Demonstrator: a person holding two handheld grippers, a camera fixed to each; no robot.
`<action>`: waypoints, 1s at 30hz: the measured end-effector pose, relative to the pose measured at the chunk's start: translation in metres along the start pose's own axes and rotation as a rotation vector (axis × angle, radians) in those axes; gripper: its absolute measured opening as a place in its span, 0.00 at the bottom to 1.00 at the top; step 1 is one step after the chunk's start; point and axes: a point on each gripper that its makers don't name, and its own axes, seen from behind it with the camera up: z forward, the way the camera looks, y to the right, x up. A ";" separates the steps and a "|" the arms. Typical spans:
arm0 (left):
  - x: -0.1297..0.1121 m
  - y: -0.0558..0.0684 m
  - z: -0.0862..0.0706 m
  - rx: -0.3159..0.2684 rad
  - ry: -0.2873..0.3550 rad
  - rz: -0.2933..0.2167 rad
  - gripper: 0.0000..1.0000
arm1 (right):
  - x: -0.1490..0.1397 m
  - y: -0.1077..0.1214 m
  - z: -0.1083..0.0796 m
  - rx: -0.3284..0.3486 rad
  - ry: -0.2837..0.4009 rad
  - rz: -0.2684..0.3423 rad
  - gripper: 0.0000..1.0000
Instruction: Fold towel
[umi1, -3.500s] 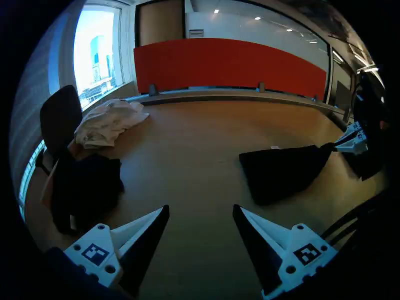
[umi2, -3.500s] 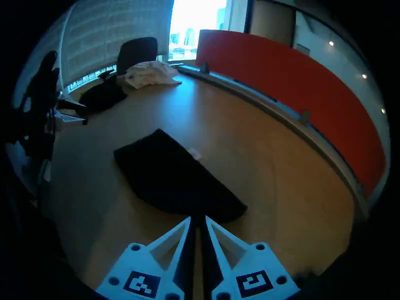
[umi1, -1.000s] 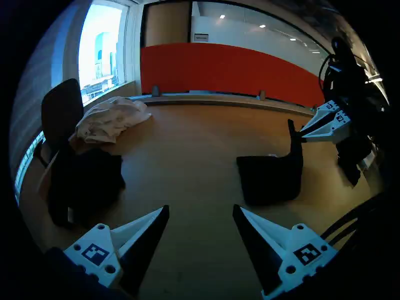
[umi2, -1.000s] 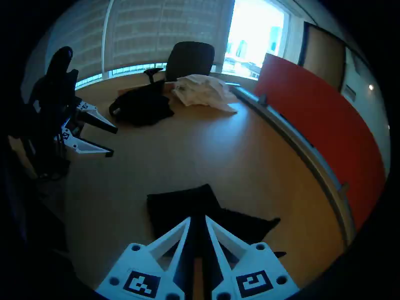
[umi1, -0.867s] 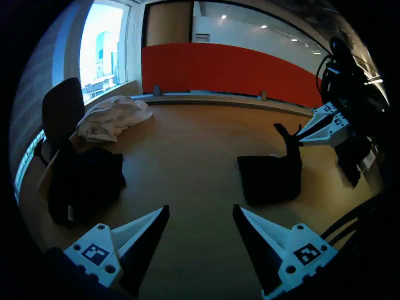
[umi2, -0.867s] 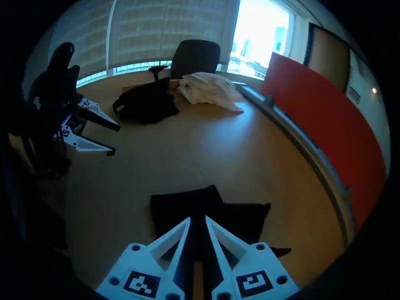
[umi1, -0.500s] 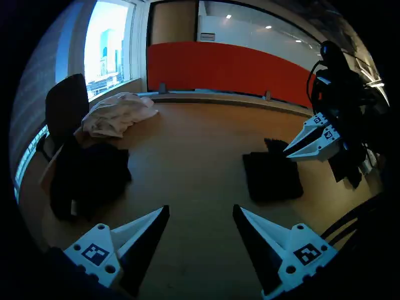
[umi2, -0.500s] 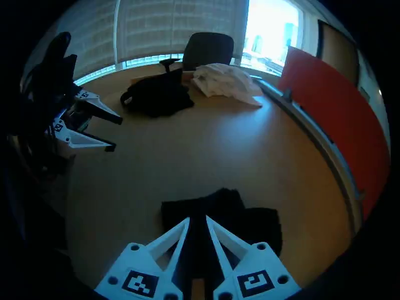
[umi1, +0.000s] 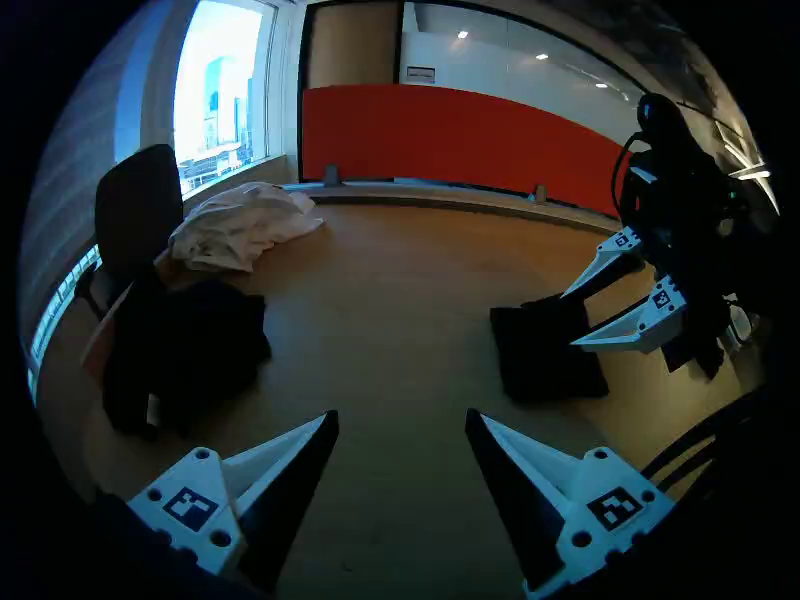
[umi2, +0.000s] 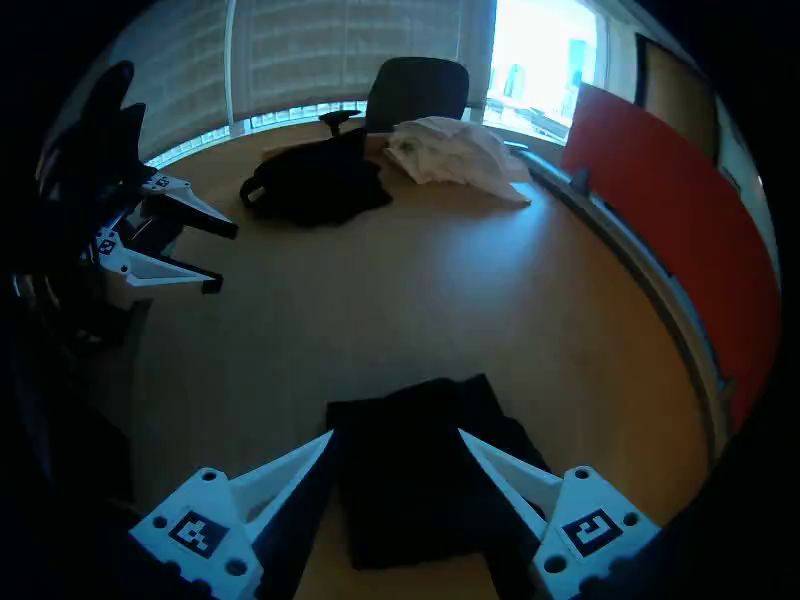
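A black towel (umi1: 545, 345) lies folded into a small rectangle on the wooden table (umi1: 400, 270). In the left gripper view my right gripper (umi1: 572, 320) hovers over the towel's right side, open, with a dark sleeve behind it. In the right gripper view the towel (umi2: 420, 490) sits directly beneath and between my right gripper's (umi2: 396, 435) spread fingers, with nothing pinched. My left gripper (umi1: 400, 415) is open and holds nothing, well short of the towel. It also appears far left in the right gripper view as the left gripper (umi2: 225, 260), above bare table.
A crumpled white cloth (umi1: 245, 225) and a black heap (umi1: 185, 350) lie at the table's window end, by a dark office chair (umi1: 135, 215). A red partition (umi1: 460, 135) runs along the far table edge. Bare wood stretches between the towel and the heaps.
My right gripper carried the towel's lifted edge over onto the rest, lowered it, then opened and let go. The towel now lies flat and folded. The left gripper stayed open.
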 end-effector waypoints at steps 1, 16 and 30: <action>0.001 0.000 0.000 0.000 0.001 0.000 0.94 | 0.000 0.001 -0.001 -0.003 0.000 0.001 0.76; 0.007 0.001 -0.002 -0.002 0.012 0.004 0.94 | -0.016 0.000 -0.014 -0.018 -0.007 0.039 0.76; 0.010 0.006 -0.001 -0.012 0.017 0.016 0.94 | -0.043 0.000 -0.033 -0.056 -0.021 0.096 0.76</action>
